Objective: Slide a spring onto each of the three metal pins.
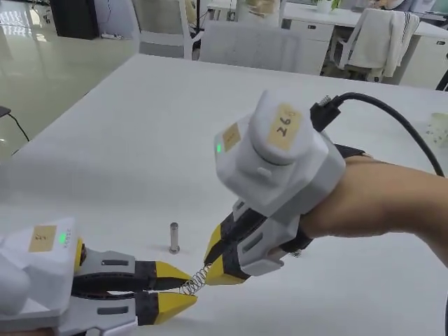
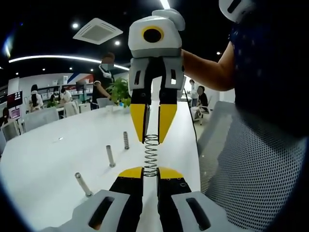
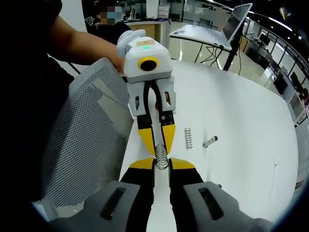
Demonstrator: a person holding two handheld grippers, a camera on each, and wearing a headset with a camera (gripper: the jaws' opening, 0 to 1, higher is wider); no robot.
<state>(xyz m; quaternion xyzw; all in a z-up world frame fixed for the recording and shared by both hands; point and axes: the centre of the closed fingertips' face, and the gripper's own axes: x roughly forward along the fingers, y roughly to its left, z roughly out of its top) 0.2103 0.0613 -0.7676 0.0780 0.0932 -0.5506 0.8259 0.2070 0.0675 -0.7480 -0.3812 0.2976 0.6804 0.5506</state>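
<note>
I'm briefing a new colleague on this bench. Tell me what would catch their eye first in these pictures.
One spring spans the gap between the two tips: the left hand-held gripper pinches one end and the right hand-held gripper pinches the other, nose to nose. In the left gripper view, three metal pins stand in a row on the white table, to the left of the spring.
</note>
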